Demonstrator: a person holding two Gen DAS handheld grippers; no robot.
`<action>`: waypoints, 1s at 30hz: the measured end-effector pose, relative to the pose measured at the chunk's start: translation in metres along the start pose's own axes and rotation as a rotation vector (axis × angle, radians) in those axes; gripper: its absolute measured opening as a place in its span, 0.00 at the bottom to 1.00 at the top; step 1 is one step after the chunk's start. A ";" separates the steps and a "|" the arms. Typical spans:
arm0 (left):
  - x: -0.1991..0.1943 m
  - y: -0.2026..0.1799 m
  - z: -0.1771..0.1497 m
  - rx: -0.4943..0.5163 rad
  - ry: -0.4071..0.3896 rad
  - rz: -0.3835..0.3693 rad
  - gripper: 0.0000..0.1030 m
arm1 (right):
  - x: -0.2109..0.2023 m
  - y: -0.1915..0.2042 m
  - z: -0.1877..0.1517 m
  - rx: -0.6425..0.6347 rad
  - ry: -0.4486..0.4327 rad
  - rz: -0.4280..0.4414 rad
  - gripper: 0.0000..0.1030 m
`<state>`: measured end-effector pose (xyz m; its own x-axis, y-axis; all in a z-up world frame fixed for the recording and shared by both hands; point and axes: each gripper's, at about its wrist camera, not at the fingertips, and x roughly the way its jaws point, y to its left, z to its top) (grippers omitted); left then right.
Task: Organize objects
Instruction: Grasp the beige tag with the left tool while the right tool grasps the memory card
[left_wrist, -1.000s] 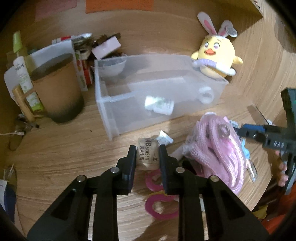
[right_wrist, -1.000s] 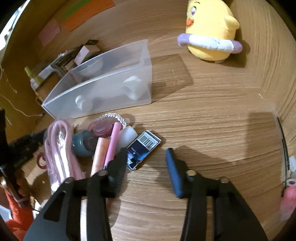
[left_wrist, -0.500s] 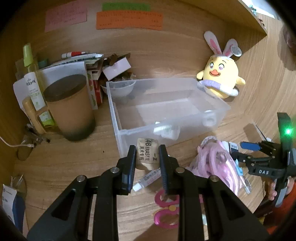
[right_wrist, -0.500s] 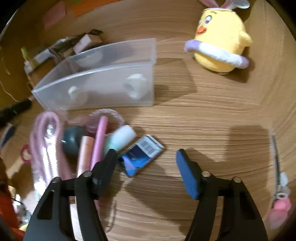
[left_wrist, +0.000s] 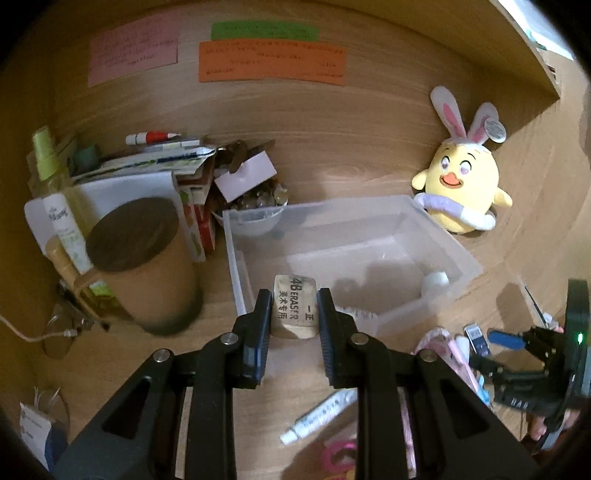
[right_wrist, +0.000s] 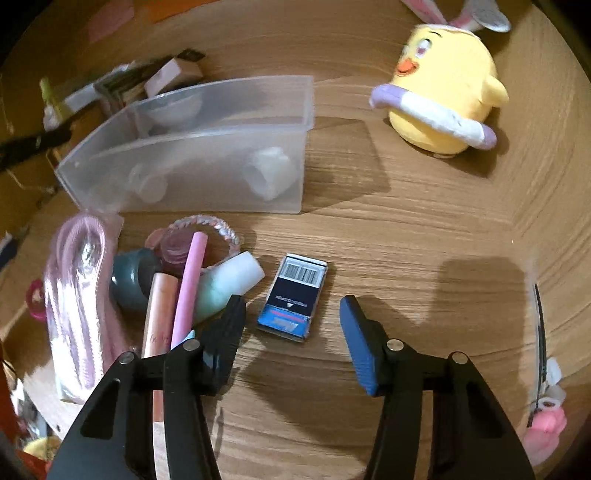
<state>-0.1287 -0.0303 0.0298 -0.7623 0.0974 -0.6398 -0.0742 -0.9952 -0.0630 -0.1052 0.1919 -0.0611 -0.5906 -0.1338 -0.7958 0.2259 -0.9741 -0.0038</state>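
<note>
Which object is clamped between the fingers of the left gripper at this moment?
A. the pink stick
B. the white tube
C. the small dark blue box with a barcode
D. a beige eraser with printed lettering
D: in the left wrist view the left gripper is shut on the beige eraser, held up in front of the clear plastic bin.

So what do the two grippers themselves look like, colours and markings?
Both are black, with angular arms that have triangular cutouts and silver pivot screws. The left gripper has ribbed black pads. The right gripper has one blue pad and one dark one; seen from the left wrist, its body carries a green light.
</note>
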 end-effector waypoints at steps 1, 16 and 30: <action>0.003 0.000 0.002 0.002 0.003 0.005 0.23 | 0.001 0.003 0.000 -0.012 -0.005 -0.016 0.44; 0.055 0.004 0.014 -0.014 0.117 -0.039 0.23 | -0.051 -0.013 0.043 0.045 -0.202 -0.009 0.24; 0.025 0.002 0.007 -0.005 0.058 -0.055 0.58 | -0.016 0.036 0.120 -0.051 -0.223 0.085 0.24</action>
<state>-0.1521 -0.0297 0.0191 -0.7188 0.1517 -0.6785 -0.1114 -0.9884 -0.1029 -0.1803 0.1375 0.0240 -0.7227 -0.2578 -0.6413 0.3181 -0.9478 0.0225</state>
